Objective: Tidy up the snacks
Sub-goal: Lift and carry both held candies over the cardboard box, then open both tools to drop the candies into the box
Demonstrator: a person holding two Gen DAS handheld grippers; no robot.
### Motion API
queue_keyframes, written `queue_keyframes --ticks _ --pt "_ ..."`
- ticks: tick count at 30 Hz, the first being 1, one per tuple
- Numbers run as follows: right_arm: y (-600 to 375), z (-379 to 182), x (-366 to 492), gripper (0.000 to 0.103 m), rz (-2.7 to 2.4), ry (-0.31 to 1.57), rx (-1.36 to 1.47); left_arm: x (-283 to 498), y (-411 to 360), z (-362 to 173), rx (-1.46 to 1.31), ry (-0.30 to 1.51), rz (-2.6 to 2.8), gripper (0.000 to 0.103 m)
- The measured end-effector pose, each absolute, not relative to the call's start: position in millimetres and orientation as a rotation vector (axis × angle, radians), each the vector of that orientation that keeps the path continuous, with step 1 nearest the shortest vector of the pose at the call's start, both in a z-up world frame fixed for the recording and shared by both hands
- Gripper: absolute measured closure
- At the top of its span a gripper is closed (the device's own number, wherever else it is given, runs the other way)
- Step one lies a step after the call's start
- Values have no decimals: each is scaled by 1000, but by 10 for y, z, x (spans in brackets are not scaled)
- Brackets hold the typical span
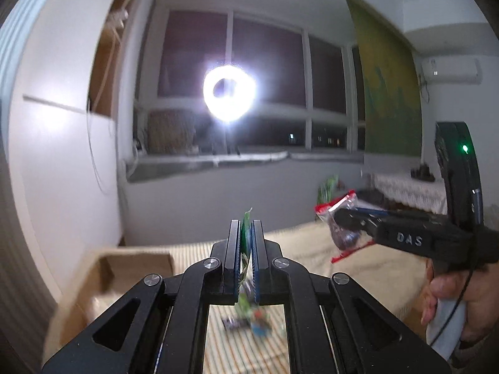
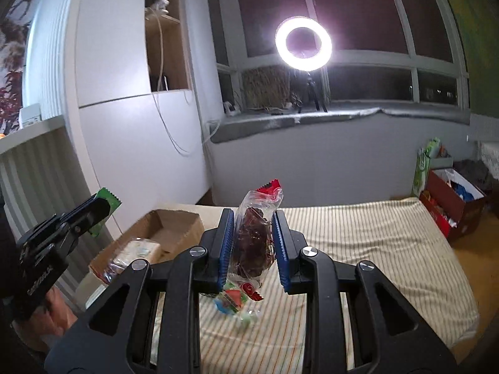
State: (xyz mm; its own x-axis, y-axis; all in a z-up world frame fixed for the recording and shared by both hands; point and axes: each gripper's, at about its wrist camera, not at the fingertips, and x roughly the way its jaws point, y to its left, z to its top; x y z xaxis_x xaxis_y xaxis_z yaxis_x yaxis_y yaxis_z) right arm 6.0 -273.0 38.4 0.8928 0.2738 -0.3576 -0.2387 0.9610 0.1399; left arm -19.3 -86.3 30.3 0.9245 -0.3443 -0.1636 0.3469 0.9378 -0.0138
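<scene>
The left tongs [image 1: 246, 249] are closed narrow on a thin green snack packet [image 1: 246, 227], pinched flat between the blue pads so that only its serrated top edge pokes above the tips. Seen from the right wrist, the same left tongs [image 2: 99, 210] are raised to the left, the green packet [image 2: 107, 199] jutting past their tip. The right tongs [image 2: 254, 243] clamp a clear bag with red ends [image 2: 254, 240] that holds dark, reddish-brown pieces; the bag stands upright between the pads, its red crimped top above them and its lower end hanging below.

Just under the right tongs, a few small wrapped sweets [image 2: 234, 302] in red, green and blue lie on the striped bed cover [image 2: 358, 249]. In the left wrist view, similar snacks [image 1: 246, 321] lie under the left tongs, though they are too blurred to tell apart.

To the left of both tongs, an open cardboard box [image 2: 174, 227] sits at the bed's edge, with a pale packet [image 2: 140, 249] and what looks like a clear wrapped one inside.

From the left wrist, the right tongs [image 1: 340, 218] reach in from the right, holding the red-ended bag [image 1: 343, 227] in the air, with the person's right hand [image 1: 452, 299] on the handle.

Farther ahead, a lit ring lamp [image 2: 303, 43] stands on the windowsill before dark window panes. Off to the right on the floor is a red box [image 2: 452, 205] full of clutter.
</scene>
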Motion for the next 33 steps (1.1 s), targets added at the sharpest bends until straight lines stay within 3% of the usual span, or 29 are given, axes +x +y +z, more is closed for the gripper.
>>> queue_keyframes --ticks 17,33 --pt "-2560 -5 212 77 285 492 102 -98 -734 66 -31 242 -339 99" --pt "-1061 23 444 77 564 493 16 -381 736 -12 -111 237 -11 99"
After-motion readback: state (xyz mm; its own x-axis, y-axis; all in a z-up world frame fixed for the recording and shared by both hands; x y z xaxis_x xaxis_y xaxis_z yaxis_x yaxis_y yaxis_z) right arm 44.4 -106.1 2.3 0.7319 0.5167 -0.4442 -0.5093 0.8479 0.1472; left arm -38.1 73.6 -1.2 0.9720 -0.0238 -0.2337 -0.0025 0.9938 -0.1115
